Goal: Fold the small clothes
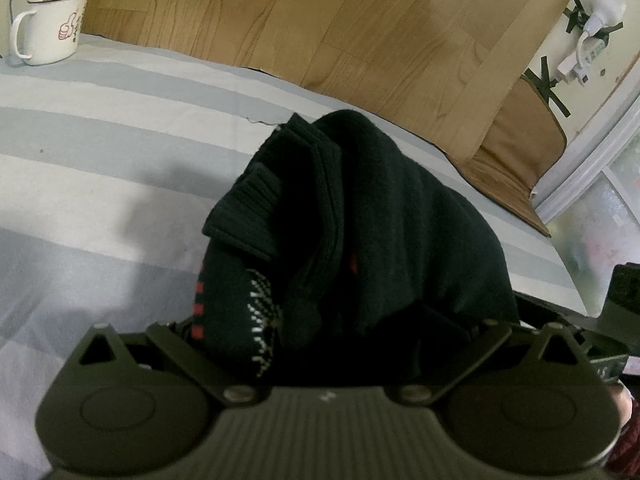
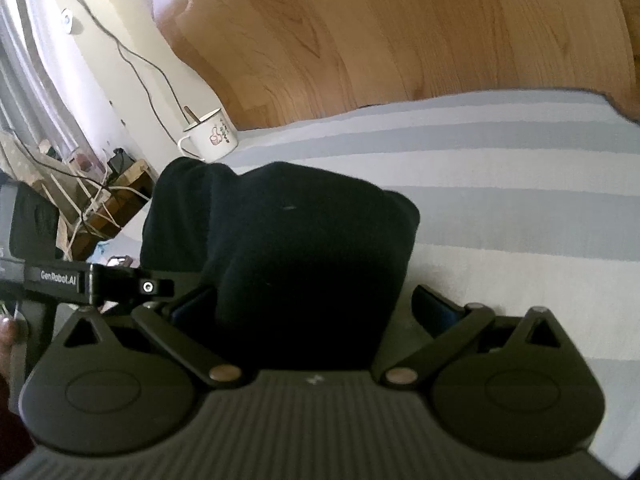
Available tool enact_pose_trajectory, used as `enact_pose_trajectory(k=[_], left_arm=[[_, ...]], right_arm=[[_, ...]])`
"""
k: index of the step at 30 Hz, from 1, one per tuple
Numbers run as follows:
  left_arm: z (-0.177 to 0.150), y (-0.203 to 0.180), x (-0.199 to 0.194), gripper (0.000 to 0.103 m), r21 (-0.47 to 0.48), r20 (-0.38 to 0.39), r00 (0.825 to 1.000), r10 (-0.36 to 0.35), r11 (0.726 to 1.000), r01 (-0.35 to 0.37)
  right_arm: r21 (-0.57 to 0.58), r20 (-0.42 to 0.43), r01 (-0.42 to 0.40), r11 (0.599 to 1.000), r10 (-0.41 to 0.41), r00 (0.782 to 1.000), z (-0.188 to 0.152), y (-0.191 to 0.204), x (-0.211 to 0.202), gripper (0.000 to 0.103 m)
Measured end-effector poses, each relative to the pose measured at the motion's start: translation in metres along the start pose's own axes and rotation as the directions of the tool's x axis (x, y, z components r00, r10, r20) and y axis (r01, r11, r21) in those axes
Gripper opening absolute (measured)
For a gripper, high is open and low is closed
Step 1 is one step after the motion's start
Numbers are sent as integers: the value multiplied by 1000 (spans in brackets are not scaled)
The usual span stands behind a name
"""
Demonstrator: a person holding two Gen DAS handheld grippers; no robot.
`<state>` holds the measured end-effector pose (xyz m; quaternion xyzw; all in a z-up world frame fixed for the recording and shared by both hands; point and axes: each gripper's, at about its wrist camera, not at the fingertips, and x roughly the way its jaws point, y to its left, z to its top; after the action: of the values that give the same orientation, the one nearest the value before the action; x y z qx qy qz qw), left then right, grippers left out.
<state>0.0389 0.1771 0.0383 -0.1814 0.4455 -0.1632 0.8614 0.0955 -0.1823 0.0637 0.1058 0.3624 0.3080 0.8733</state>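
The left hand-held gripper [image 1: 320,320] is clamping the near end of a black knitted garment [image 1: 360,208]; the cloth is bunching between its two fingers and spilling forward over them, so the fingertips themselves are hidden. From that grip the garment is rising in a dark hump away from the camera, with a ribbed cuff [image 1: 248,196] folded over on its left side and a red-and-white knitted pattern [image 1: 260,320] showing low down by the left finger. Beyond it the garment is resting on a bed sheet [image 1: 100,152] striped in pale blue and white.

The right hand-held gripper [image 2: 316,312] is standing with its fingers spread apart; the same black garment [image 2: 288,240] is lying between them and reaching right up to its body. The right finger [image 2: 436,304] is clear of the fabric, with striped sheet [image 2: 500,208] visible in the gap, while the left finger is touching or partly under the cloth. The other gripper's body is crossing in at this view's left edge.

Farther out, a white enamel mug [image 1: 50,26] with a thumbs-up print and a stick in it is sitting on the sheet near a wood-grain board [image 1: 320,20].
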Motion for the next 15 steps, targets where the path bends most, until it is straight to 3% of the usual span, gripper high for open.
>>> enact_pose_trajectory(k=[11, 13, 15], left_arm=[[-1, -1, 2, 103, -1, 1, 1000, 12, 1000, -11], [1, -6, 5, 103, -15, -5, 1000, 25, 1000, -25], [4, -9, 9, 100, -38, 3, 999, 33, 999, -33]], right_arm=[[8, -2, -27, 1000, 27, 1000, 1, -5, 5, 103], [50, -6, -87, 995, 88, 996, 0, -13, 9, 101], [76, 21, -117, 990, 116, 993, 0, -21, 8, 91]])
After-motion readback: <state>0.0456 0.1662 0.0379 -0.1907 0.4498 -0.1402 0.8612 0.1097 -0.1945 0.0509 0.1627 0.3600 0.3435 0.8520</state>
